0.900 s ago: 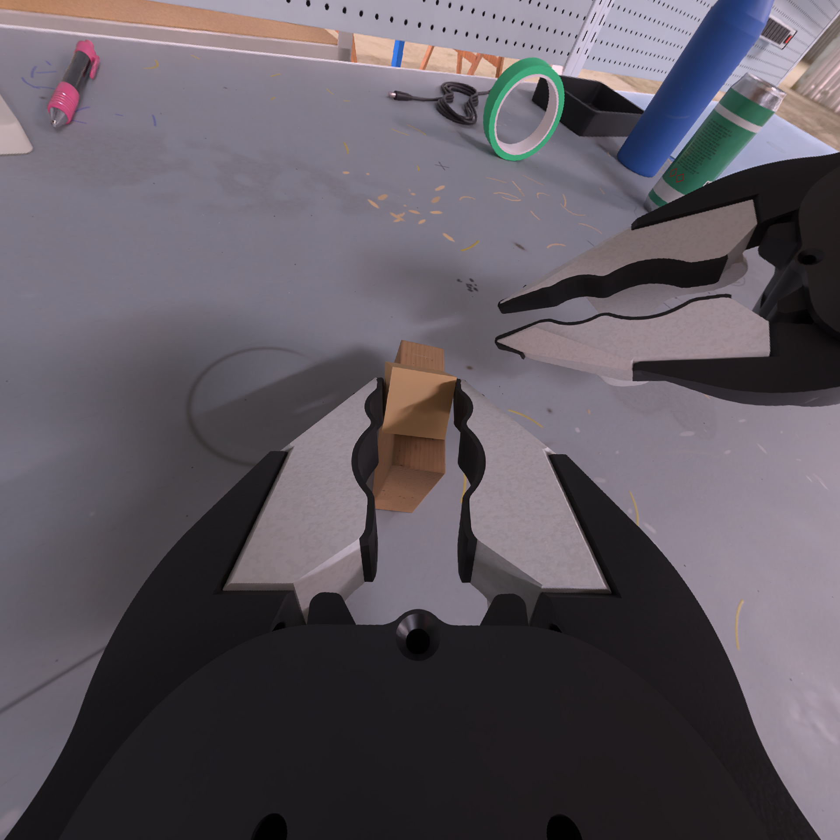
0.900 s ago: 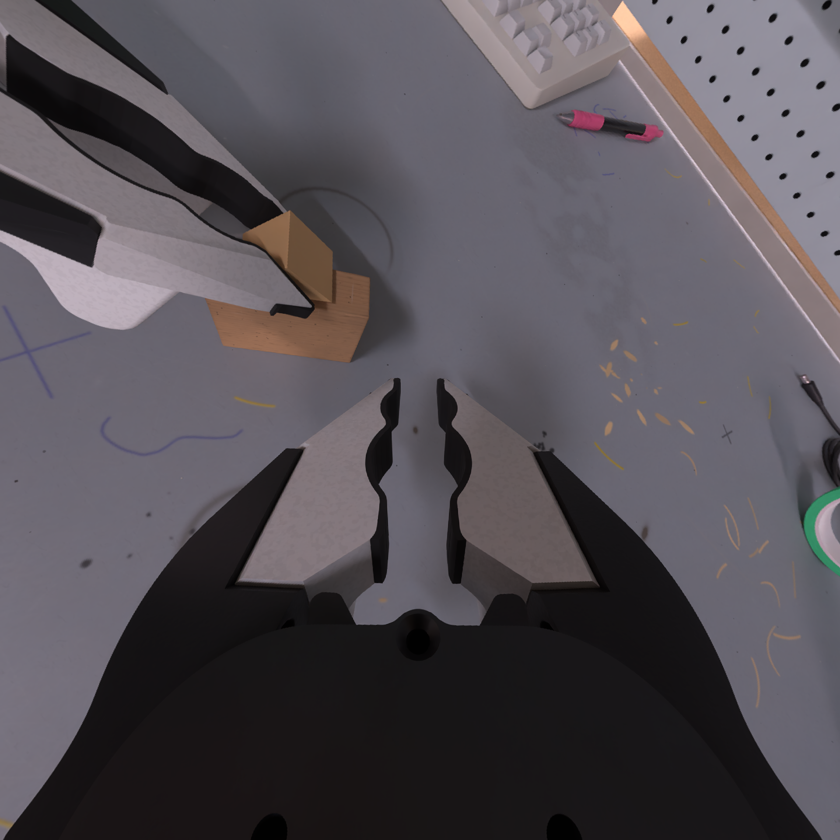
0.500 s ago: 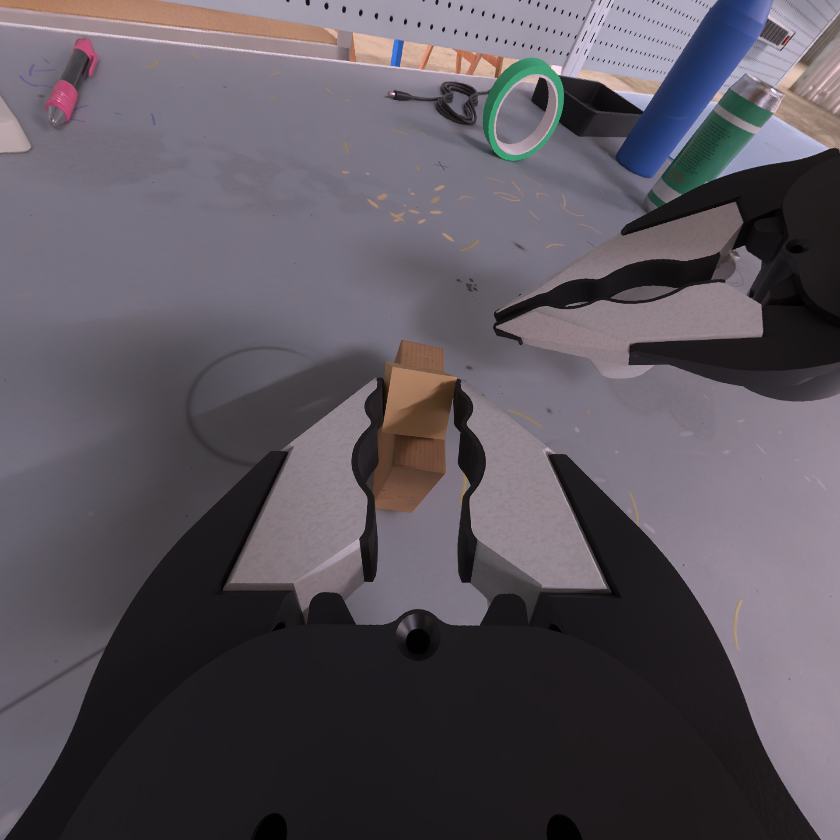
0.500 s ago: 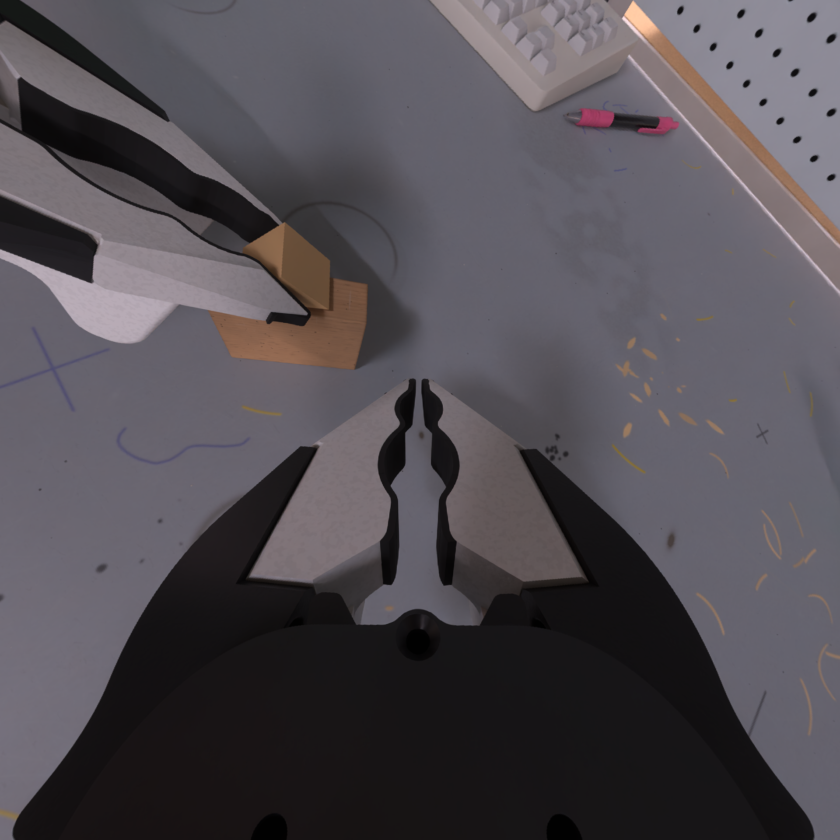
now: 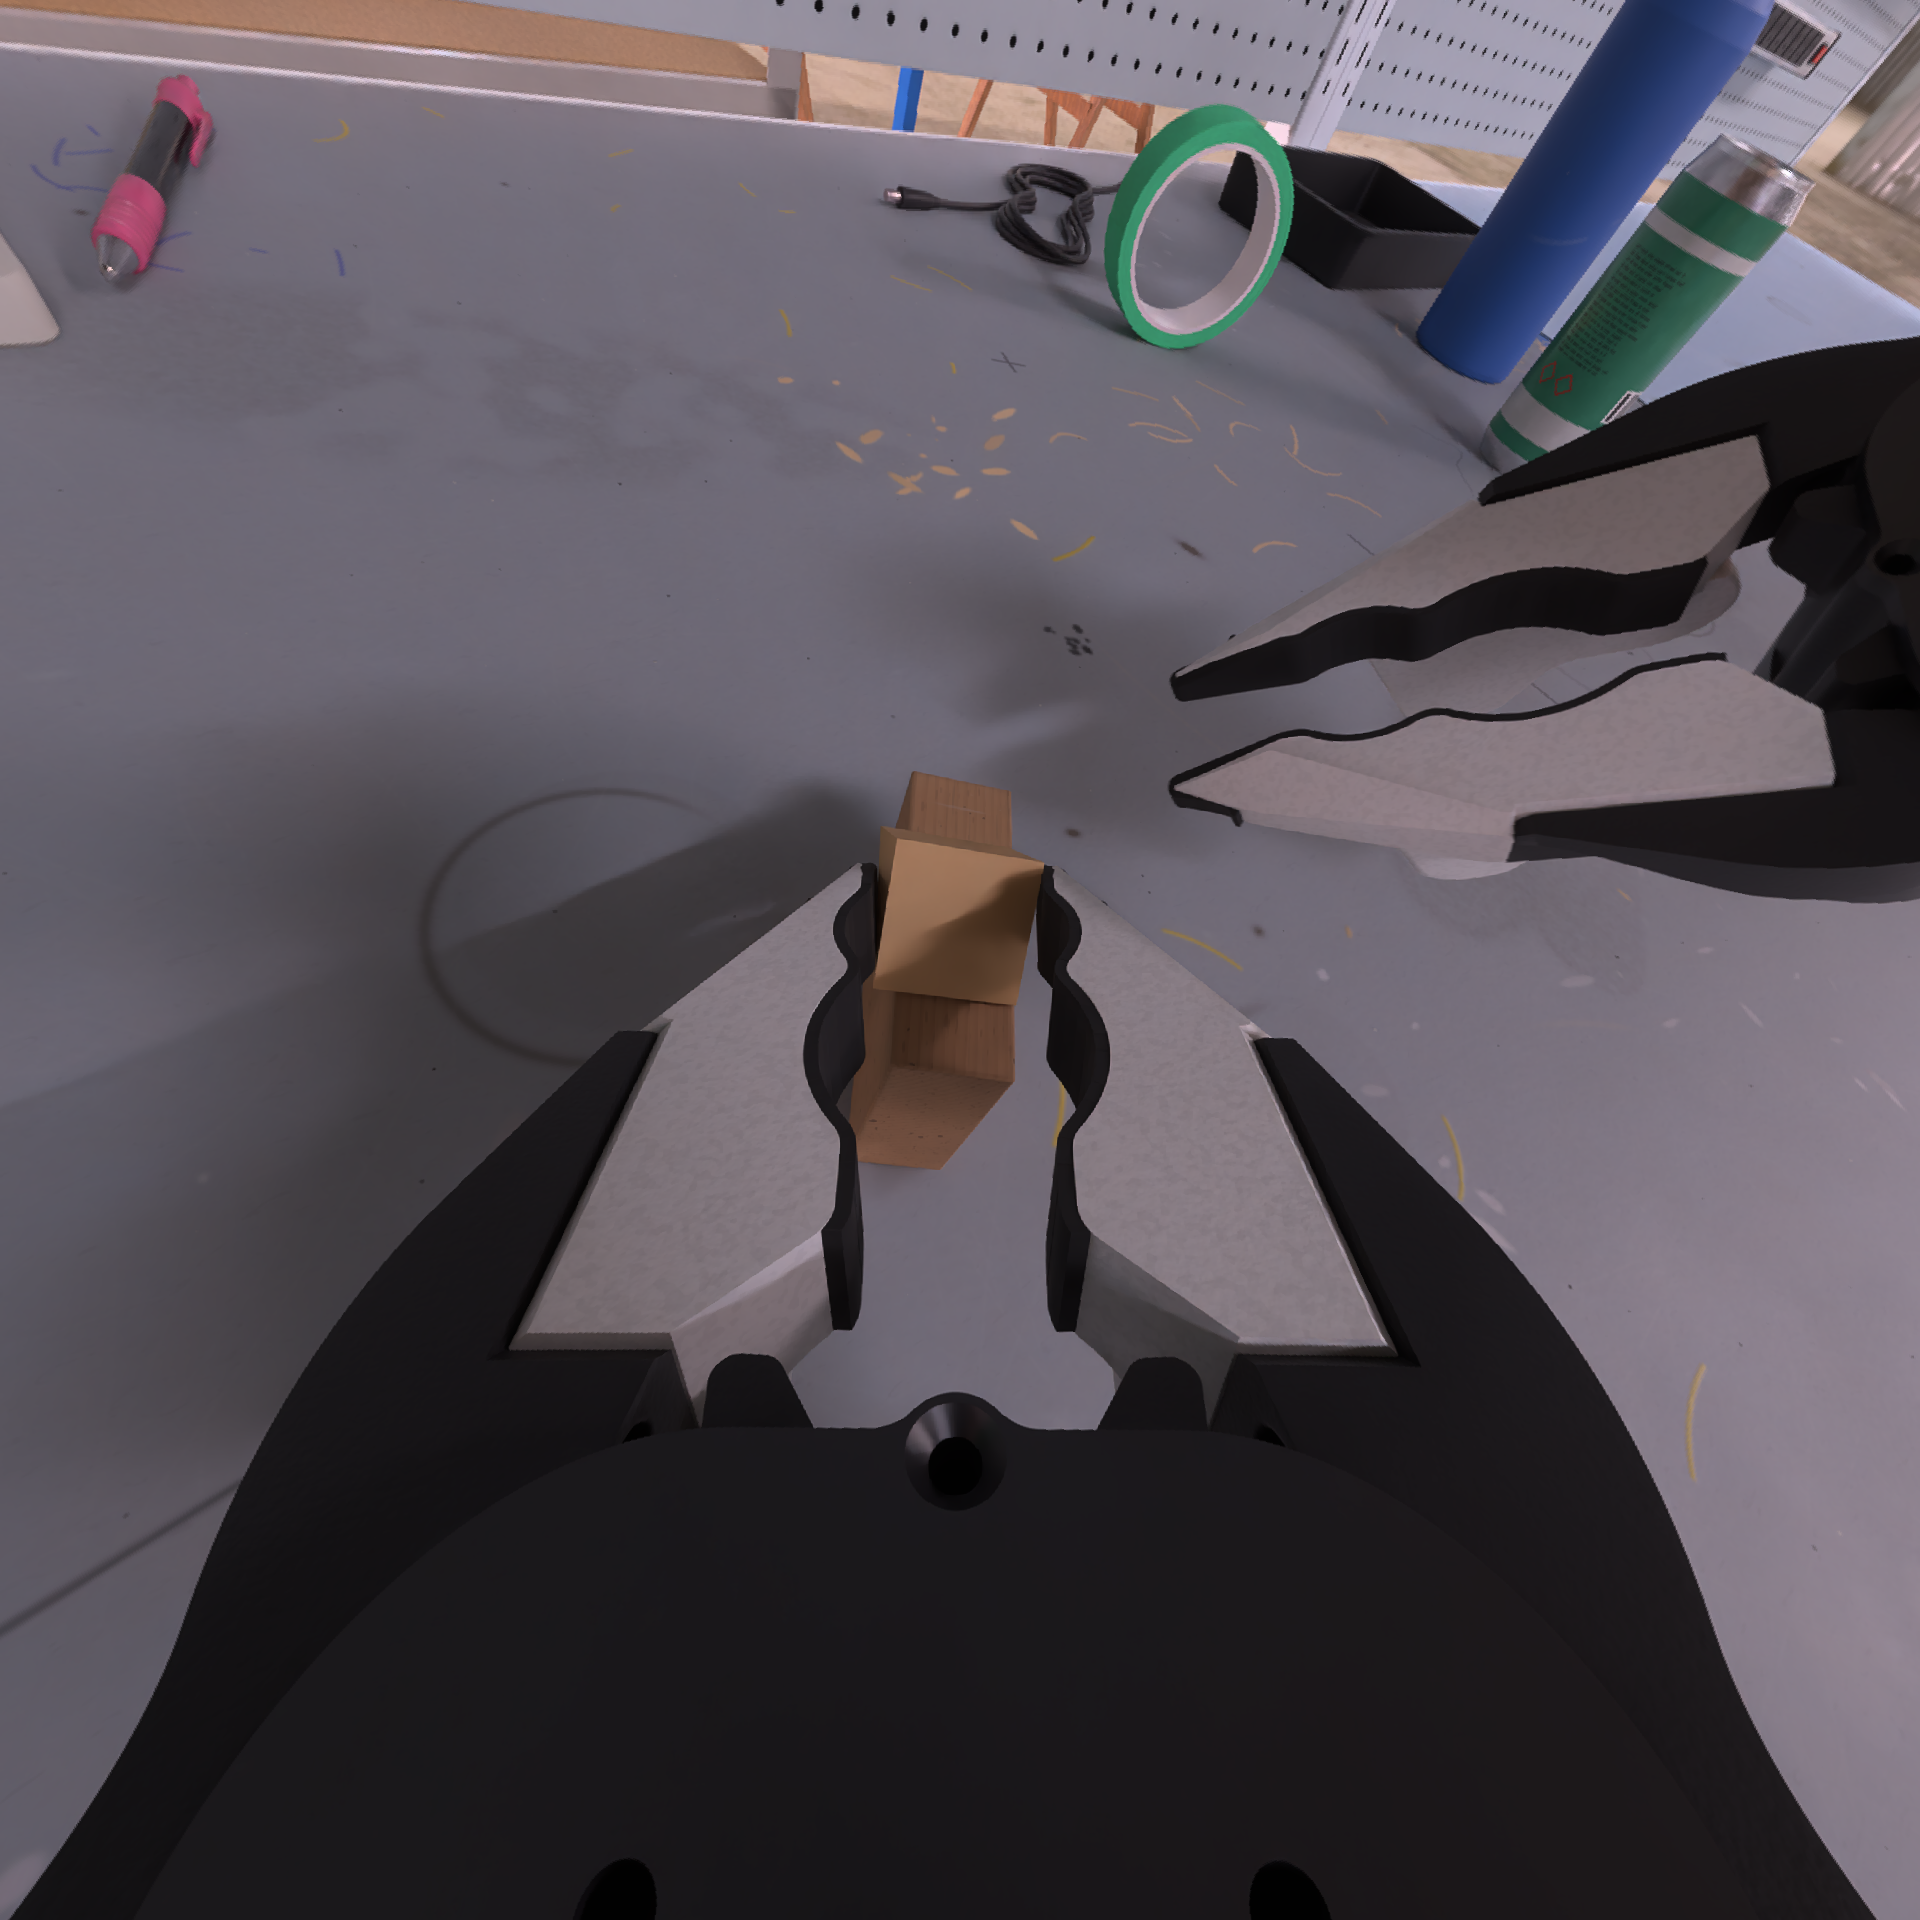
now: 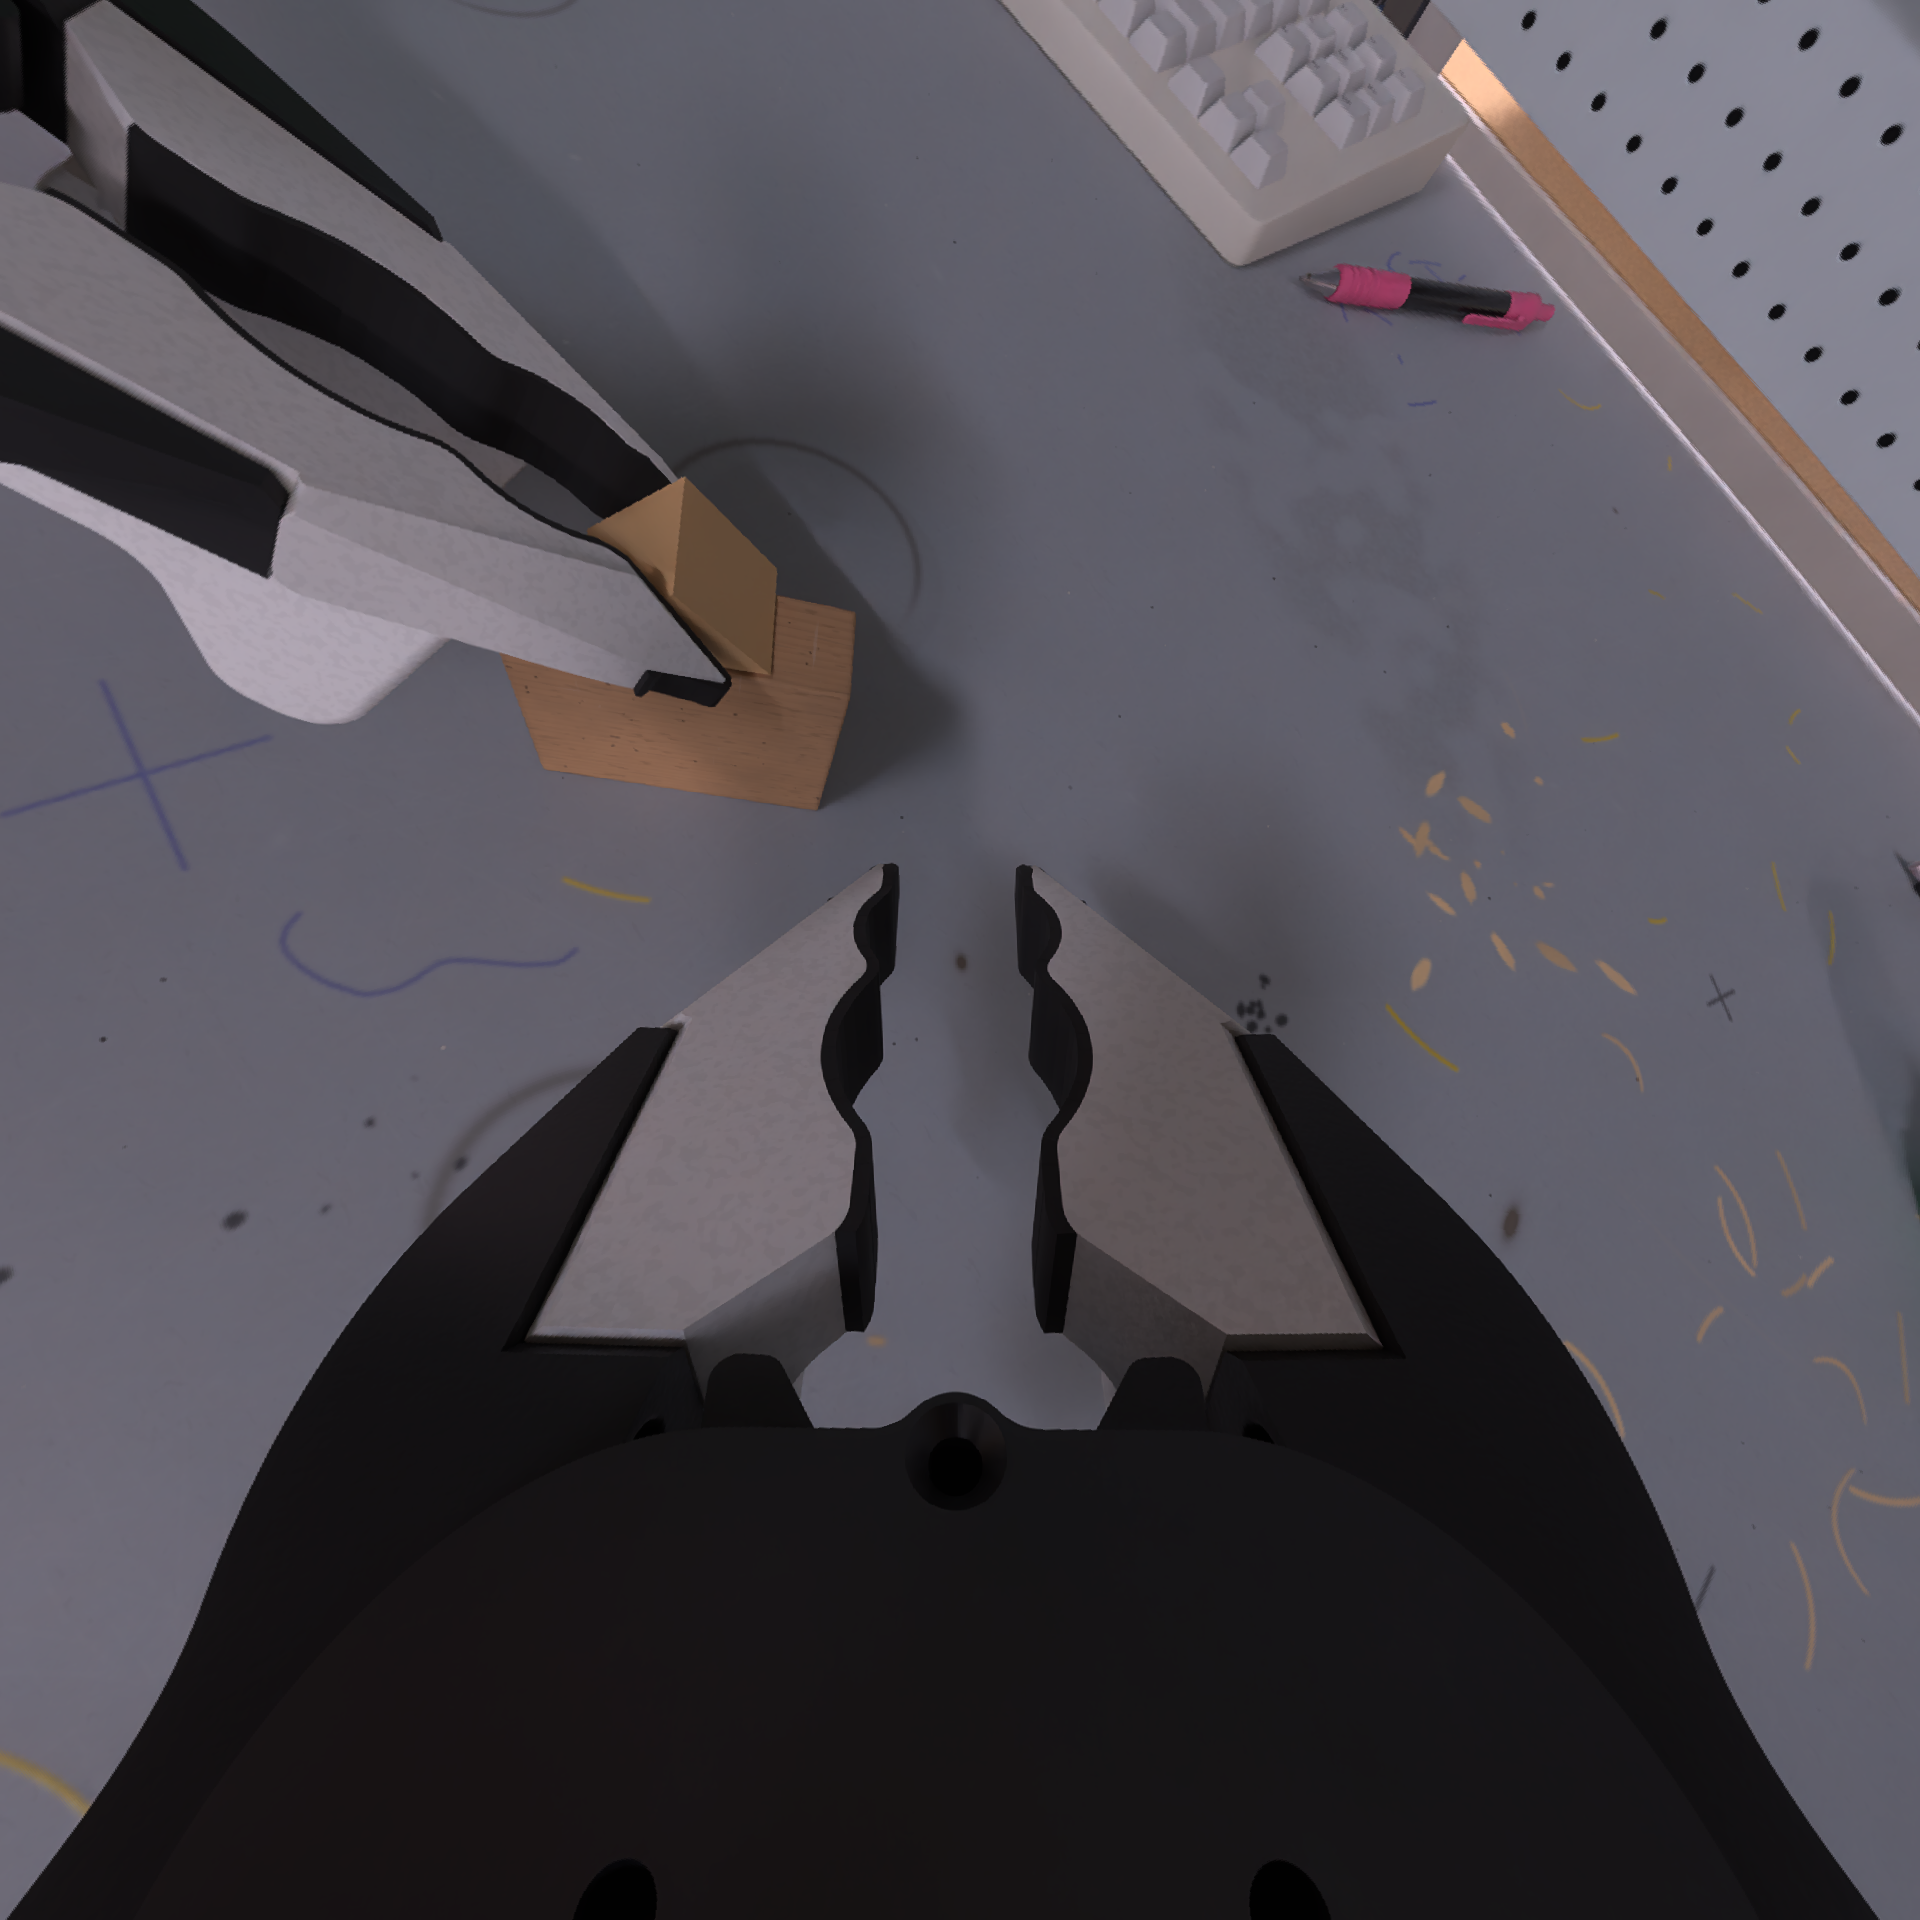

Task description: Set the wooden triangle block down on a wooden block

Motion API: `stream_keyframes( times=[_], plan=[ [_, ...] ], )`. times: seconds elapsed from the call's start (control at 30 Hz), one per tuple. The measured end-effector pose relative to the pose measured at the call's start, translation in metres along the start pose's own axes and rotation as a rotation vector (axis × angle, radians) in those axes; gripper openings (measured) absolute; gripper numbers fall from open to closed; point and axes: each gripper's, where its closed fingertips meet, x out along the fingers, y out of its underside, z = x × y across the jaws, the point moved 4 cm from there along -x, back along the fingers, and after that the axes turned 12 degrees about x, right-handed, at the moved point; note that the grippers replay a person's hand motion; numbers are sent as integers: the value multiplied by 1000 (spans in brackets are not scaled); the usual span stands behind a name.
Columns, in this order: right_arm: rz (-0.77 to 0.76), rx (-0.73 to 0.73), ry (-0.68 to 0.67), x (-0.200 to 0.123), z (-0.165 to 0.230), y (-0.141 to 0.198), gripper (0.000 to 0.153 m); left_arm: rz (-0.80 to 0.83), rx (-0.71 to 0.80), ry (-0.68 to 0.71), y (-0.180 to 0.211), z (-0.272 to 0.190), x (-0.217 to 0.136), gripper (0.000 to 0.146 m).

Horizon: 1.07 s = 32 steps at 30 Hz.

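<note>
My left gripper point(image 5: 956, 878) is shut on the wooden triangle block point(image 5: 956, 925), a light tan prism with its ridge up. The triangle sits over the far end of a wooden block point(image 5: 940, 1081) that lies on the grey table. In the right wrist view the triangle point(image 6: 717, 566) appears to touch the top of the block point(image 6: 707, 738), with the left gripper point(image 6: 691, 582) reaching in from the upper left. My right gripper point(image 6: 956, 878) is open and empty, a short way to the right of the block. It also shows in the left wrist view point(image 5: 1179, 738).
A pink pen point(image 5: 145, 177) lies far left, a keyboard point(image 6: 1247, 104) beyond it. A green tape roll point(image 5: 1195, 223), black cable point(image 5: 1039, 208), black tray point(image 5: 1351, 223), blue bottle point(image 5: 1590, 187) and green can point(image 5: 1652, 301) stand at the far right. A pegboard wall edges the table.
My right gripper closed its jaws half a second ago and has opened them again, shifting slightly. My left gripper and the triangle have not moved.
</note>
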Motion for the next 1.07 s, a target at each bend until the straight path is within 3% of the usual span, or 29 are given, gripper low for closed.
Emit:
stream_keyframes(
  times=[0.23, 0.37, 0.43, 0.5, 0.67, 0.77, 0.87, 1.0, 1.07],
  plan=[
    [-18, -15, 15, 5, 1, -3, 5, 7, 10, 0, 0, -2, 1, 30],
    [-19, -6, -5, 2, 0, -2, 5, -3, 2, 8, -1, -2, 1, 30],
    [-31, -19, -24, -6, 2, -2, 25, 6, -15, 32, 0, -3, 2, 30],
    [-57, -21, -63, -22, 4, 1, 48, 17, -62, 60, 1, -3, 5, 40],
    [-239, 135, -375, -86, 0, 5, 69, -67, -188, 194, -7, -8, 3, 58],
    [-244, 142, -506, -112, -33, 19, 75, -53, -33, 198, -10, -6, 0, 62],
    [-152, 103, -466, -109, -79, 37, 87, 69, 155, 190, -4, -5, 7, 85],
    [-130, -83, -468, -81, -120, 49, 92, 199, 294, 284, -3, -4, 23, 96],
    [-48, -165, -471, -58, -129, 54, 103, 256, 348, 337, -7, -5, 31, 96]
  ],
)
